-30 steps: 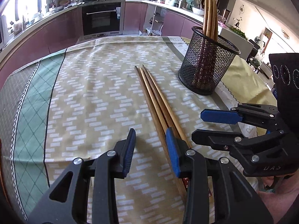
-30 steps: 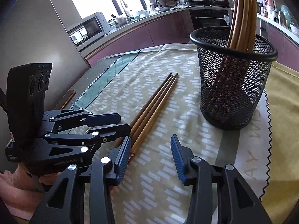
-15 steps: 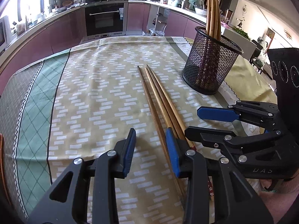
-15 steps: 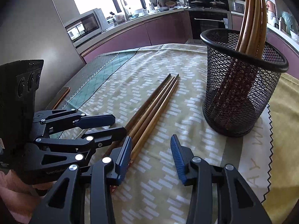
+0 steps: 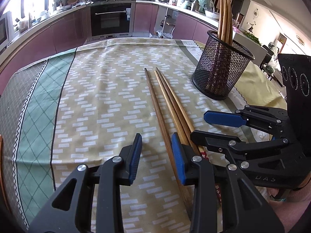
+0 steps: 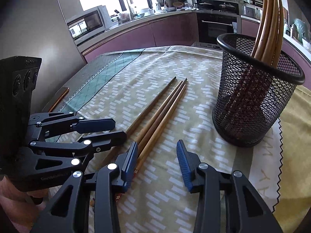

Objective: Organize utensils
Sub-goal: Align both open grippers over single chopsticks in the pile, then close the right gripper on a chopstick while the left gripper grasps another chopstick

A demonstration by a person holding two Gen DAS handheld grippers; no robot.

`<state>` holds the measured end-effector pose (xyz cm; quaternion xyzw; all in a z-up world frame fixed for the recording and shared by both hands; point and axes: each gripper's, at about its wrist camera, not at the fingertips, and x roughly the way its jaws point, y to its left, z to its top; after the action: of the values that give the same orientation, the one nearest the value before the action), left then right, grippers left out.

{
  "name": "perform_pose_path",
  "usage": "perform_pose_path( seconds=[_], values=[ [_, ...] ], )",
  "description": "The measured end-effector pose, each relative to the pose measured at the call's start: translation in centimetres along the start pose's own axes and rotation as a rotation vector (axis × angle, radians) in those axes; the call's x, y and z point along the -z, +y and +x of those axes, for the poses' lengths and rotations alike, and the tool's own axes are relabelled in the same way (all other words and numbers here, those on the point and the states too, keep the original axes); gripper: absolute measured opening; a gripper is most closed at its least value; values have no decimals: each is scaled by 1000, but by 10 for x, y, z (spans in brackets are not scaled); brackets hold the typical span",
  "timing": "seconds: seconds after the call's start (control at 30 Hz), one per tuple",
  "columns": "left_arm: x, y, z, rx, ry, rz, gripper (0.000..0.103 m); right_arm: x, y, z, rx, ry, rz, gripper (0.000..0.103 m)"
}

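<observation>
We've got both claws, left gripper [image 5: 157,156] and right gripper [image 6: 157,159], spread apart, holding nothing. Mesh holder [image 6: 252,104] has four chopsticks [image 6: 269,29] upright; three loose chopsticks [image 5: 167,104] lie on the tablecloth [image 5: 101,101] beside it.

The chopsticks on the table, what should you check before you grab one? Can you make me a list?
1. Left gripper open: ok.
2. Right gripper open: ok.
3. Three loose chopsticks lie flat on the tablecloth, side by side: ok.
4. One chopstick lined up between a gripper's fingers: not ok; they lie to the side of both gaps.
5. Mesh cup upright with room beside the chopsticks already standing in it: ok.
6. The two grippers clear of each other: cannot tell; they are very close.
</observation>
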<state>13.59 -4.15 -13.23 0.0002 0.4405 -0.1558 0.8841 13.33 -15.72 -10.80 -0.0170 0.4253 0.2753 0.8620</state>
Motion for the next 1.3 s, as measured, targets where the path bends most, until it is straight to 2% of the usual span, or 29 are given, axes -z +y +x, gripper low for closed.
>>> perform_pose_path(
  seconds=[0.5, 0.73, 1.0, 1.13, 1.3],
  values=[
    [0, 0, 0, 5, -2, -5, 31, 0, 2, 1, 29, 7, 0, 36],
    [-2, -1, 1, -10, 2, 11, 30, -1, 4, 1, 79, 20, -16, 34],
    [-17, -3, 13, -34, 21, 46, 30, -12, 2, 10, 102, 27, -10, 27],
    [-24, -3, 20, -43, 30, 59, 27, -15, 2, 14, 111, 23, -9, 23],
    [-29, -3, 24, -44, 31, 40, 13, -16, -6, 13, 92, 16, 38, 13]
  ],
)
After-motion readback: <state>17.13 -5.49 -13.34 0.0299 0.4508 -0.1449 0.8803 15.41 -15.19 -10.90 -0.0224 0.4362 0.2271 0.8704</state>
